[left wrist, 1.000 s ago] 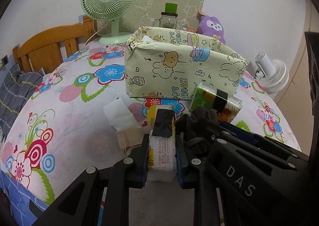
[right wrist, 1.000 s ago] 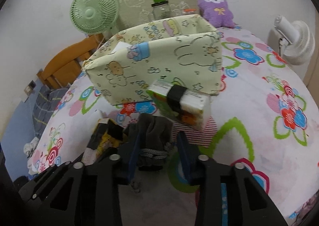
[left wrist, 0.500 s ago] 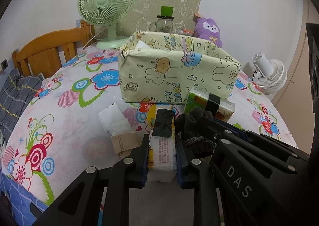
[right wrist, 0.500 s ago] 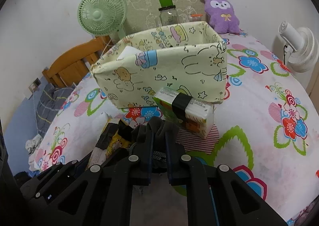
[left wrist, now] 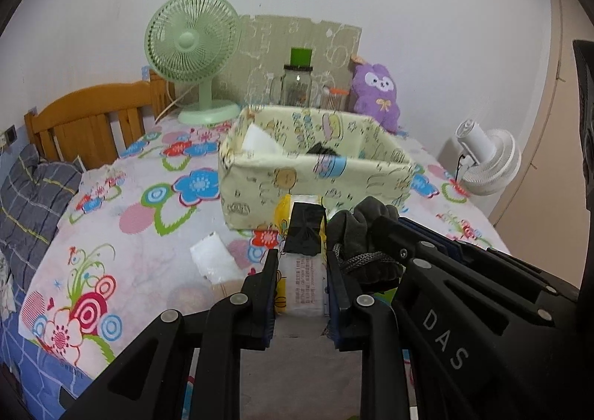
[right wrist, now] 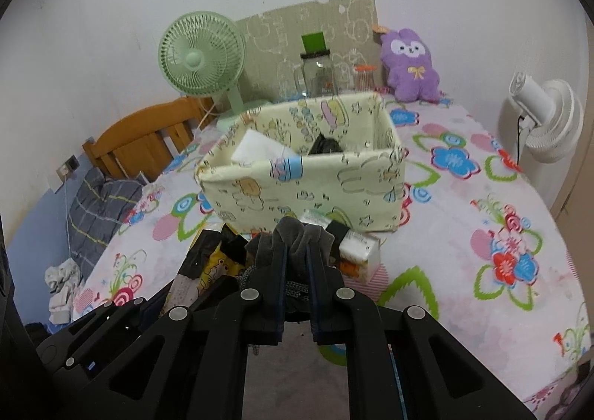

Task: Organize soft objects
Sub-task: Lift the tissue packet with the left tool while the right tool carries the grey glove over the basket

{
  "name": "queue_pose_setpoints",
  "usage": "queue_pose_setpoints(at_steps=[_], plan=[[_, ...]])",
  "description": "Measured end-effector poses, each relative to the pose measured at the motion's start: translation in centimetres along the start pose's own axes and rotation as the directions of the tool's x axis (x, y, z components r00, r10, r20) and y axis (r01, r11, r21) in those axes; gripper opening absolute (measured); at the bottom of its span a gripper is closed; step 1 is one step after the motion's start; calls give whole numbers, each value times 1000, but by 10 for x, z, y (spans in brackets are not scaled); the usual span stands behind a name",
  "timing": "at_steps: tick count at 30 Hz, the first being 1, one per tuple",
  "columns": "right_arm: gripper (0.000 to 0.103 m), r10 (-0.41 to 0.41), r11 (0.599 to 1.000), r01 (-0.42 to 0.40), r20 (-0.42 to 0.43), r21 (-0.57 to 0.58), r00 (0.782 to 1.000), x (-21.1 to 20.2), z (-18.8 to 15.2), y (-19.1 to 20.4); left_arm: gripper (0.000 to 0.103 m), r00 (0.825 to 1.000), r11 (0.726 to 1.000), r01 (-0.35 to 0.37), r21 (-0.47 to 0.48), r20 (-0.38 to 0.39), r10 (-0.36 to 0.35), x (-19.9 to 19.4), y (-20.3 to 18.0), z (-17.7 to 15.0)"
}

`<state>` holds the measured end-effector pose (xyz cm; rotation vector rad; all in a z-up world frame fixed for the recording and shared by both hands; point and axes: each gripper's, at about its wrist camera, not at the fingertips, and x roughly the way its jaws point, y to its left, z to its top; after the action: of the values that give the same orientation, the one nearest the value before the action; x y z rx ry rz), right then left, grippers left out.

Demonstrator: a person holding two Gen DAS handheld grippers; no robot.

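grey glove (right wrist: 297, 240) pinched inside right claw (right wrist: 297, 264) (raised).

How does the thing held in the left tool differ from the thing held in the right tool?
The left tool holds a tissue pack, flat-sided, yellow and white with a black band; the right tool holds a dark grey glove, crumpled and shapeless. The tissue pack keeps its block form between the fingers, while the glove bunches up. Both are clamped and lifted in front of the fabric box.

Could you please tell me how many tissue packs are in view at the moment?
2. One tissue pack, yellow, is held between the left gripper's fingers. The other tissue pack, green and orange, lies on the bedsheet before the fabric box. The box may hide more.
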<state>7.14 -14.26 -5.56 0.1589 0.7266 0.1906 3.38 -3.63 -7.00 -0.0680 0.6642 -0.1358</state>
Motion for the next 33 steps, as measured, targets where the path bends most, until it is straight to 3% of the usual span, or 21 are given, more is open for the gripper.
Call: queue_pose_setpoints(at_steps=[17,33], plan=[[13,-23,1000,24,102,-4,995,-48,33,3,21,996,999,28,46,85,-32,-34,-15,35],[13,-18,999,23,147,-33,989,-54,58,13,21,990,999,27,47,134,-33,-40,-10,60]])
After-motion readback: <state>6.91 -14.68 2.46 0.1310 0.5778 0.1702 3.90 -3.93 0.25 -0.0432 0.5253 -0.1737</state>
